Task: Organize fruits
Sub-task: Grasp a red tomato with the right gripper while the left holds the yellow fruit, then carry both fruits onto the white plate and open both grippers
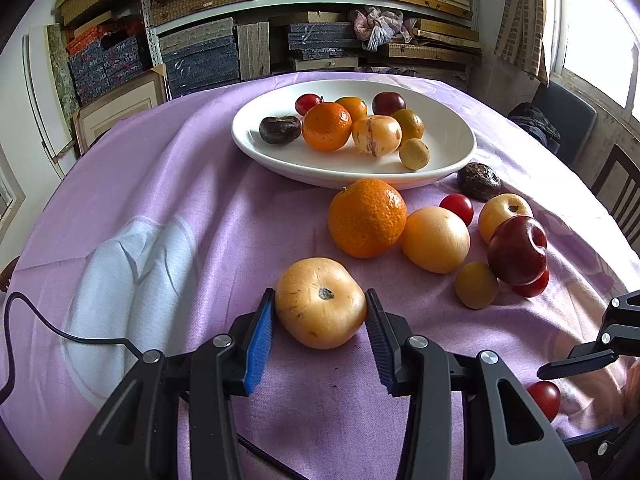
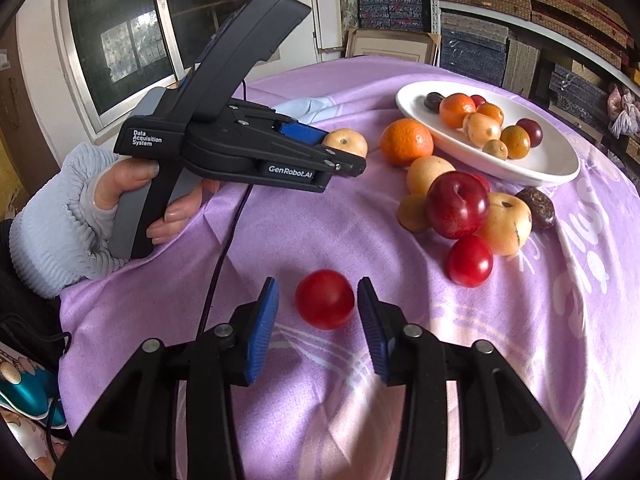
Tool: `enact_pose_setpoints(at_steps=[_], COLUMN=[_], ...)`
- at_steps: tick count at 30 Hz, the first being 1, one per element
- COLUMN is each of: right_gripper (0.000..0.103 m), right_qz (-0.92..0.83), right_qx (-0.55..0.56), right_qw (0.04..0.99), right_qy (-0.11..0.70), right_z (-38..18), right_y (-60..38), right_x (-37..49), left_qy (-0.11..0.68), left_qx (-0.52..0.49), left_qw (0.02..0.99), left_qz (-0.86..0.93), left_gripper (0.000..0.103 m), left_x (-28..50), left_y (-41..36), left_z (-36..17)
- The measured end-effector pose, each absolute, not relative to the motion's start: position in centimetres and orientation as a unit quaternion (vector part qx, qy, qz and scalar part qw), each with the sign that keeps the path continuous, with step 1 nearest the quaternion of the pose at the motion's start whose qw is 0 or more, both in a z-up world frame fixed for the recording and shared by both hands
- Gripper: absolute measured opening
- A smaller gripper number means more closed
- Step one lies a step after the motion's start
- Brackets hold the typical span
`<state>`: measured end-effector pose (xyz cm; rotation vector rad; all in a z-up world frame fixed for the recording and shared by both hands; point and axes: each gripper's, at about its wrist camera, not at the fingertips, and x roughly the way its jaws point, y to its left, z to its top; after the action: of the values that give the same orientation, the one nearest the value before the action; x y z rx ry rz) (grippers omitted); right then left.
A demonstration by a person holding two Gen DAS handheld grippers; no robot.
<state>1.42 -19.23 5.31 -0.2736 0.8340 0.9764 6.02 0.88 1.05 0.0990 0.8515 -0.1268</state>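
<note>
Tan-yellow fruit: pinched in my left gripper jaws, on the lilac-clothed counter. Red plum: between my right gripper jaws, untouched. White plate: eight fruits in; roughly nine loose beside it, I judge about half sorted.

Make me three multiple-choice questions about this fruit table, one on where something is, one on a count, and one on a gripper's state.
1. Where is the yellow fruit that the left gripper is working on?
A. In the white dish
B. Between the gripper's fingers on the cloth
C. On the shelf

2. How many fruits lie in the white dish?
A. Three
B. Five
C. Eight

3. How does the right gripper stand to the small red fruit?
A. Open, a gap on each side
C. Holding it over the dish
B. Shut with nothing near

Answers: 1 B, both pads meet its sides; 2 C, eight countable in the left wrist view; 3 A, cloth shows between pads and fruit.
</note>
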Motion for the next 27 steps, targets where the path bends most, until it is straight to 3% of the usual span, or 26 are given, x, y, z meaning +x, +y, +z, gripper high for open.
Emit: enact_pose_setpoints(at_steps=[7, 27], right_gripper=[0.030, 0.029], right_qz=[0.449, 0.412], right_qx=[-0.135, -0.081], right_qw=[0.790, 0.832], right_qy=[0.396, 0.363], right_z=[4.9, 6.2], right_y=[-18.9, -21.4], right_x=[1.7, 2.3], left_qy=[0.412, 0.366], left_qx=[0.059, 0.063], left_qw=[0.908, 0.927], left_qz=[-0.056, -0.052], left_gripper=[0.045, 0.044], left_x=[6.0, 3.9], left_y=[0.5, -0.3], left_z=[1.0, 3.1])
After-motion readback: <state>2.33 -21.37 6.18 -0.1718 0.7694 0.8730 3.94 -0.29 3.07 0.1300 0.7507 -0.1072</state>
